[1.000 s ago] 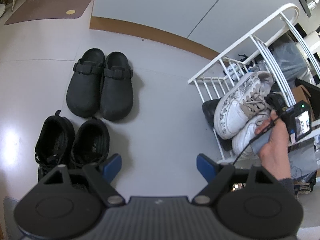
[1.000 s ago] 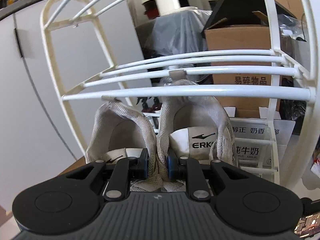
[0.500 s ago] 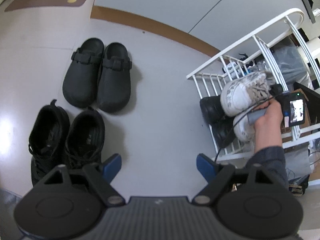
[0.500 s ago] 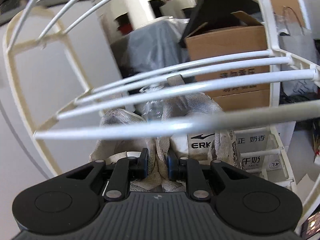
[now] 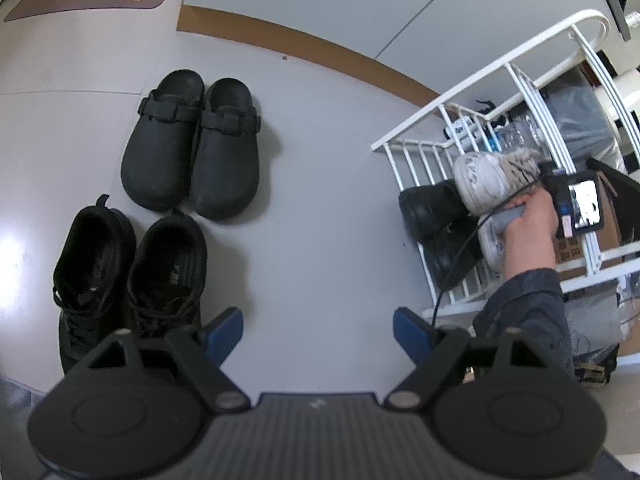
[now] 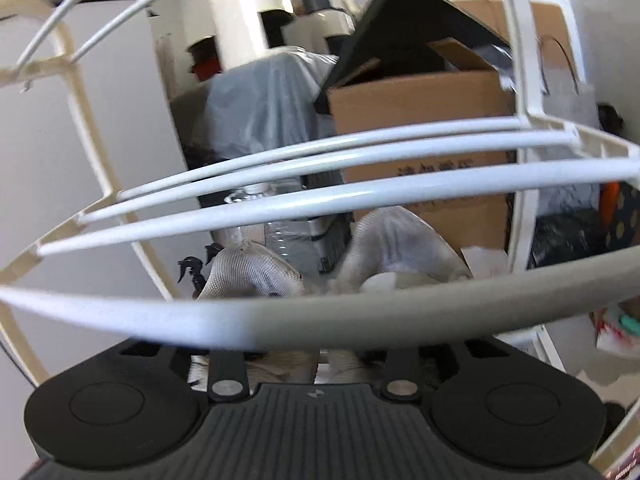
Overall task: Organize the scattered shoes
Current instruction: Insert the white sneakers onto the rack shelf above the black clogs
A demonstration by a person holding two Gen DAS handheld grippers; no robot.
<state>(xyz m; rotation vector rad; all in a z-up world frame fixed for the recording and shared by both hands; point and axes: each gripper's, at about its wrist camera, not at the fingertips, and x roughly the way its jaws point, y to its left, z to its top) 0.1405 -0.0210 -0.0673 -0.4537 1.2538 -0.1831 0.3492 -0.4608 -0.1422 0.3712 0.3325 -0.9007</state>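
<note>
On the pale floor point(image 5: 328, 208) stood four dark shoes in two neat pairs: two black clogs point(image 5: 192, 144) side by side, and nearer the camera two black lace-up shoes point(image 5: 128, 276), the left one partly cut off behind the left gripper point(image 5: 318, 330). That gripper hung over bare floor, its blue pads wide apart with nothing between them.

To the right stood one white wire shoe rack point(image 5: 516, 76). On a lower shelf lay two black leather shoes point(image 5: 436, 216), half covered. Above them were two white sneakers point(image 5: 488, 176), of which only one toe and a strip of the second showed, the rest hidden by the person's right hand point(image 5: 528, 224) and the device it held. A dark sleeve point(image 5: 532, 312) covered the forearm.

From the right wrist view, the heels of both white sneakers point(image 6: 304, 280) sat inside the rack behind its white bars point(image 6: 360, 200). One thick blurred bar crossed right in front of the right gripper point(image 6: 320, 354) and hid its fingertips. Its jaws were opening; the sneakers' inner heel fabric showed between the finger arms, but whether the pads touched it could not be made out. Behind the rack stood one cardboard box point(image 6: 420, 120), its print too blurred to read, and something wrapped in clear plastic point(image 6: 260, 104).
</note>
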